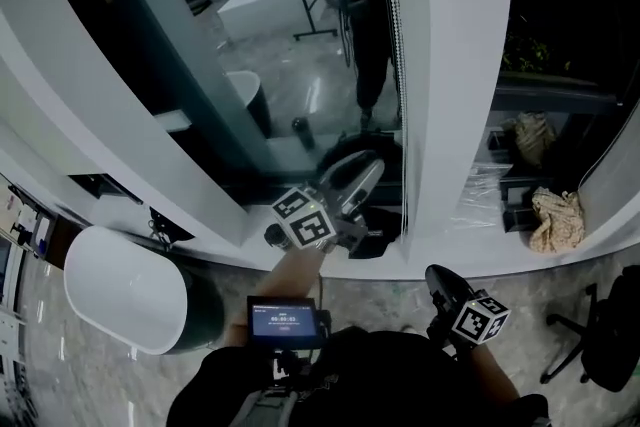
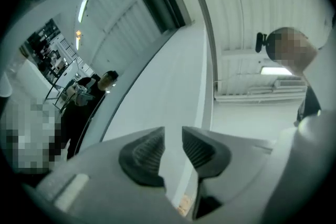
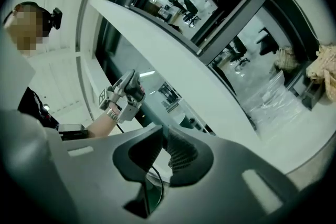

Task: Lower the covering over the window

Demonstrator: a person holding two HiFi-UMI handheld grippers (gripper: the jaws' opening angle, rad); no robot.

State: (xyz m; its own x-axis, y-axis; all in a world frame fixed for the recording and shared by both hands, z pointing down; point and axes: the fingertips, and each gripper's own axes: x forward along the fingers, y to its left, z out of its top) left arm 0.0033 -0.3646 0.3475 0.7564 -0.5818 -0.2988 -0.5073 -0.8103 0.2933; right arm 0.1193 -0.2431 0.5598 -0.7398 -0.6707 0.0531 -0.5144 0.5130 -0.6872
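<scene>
A thin bead chain (image 1: 398, 65) hangs down the edge of the white window pillar (image 1: 455, 65), beside the dark glass (image 1: 290, 65). No covering shows over the glass. My left gripper (image 1: 374, 169) is raised to the window just left of the chain's lower end. In the left gripper view its jaws (image 2: 173, 147) stand open with nothing between them, facing the white frame (image 2: 173, 76). My right gripper (image 1: 432, 273) hangs lower and to the right, near the sill. Its jaws (image 3: 164, 149) are open by a narrow slit and hold nothing. The right gripper view also shows the left gripper (image 3: 126, 93).
A white sill (image 1: 520, 260) curves below the window. A white bathtub (image 1: 125, 290) stands at lower left and an office chair (image 1: 600, 345) at lower right. A crumpled cloth (image 1: 558, 220) and boxes lie behind the right pane. A small screen (image 1: 288, 320) sits at my chest.
</scene>
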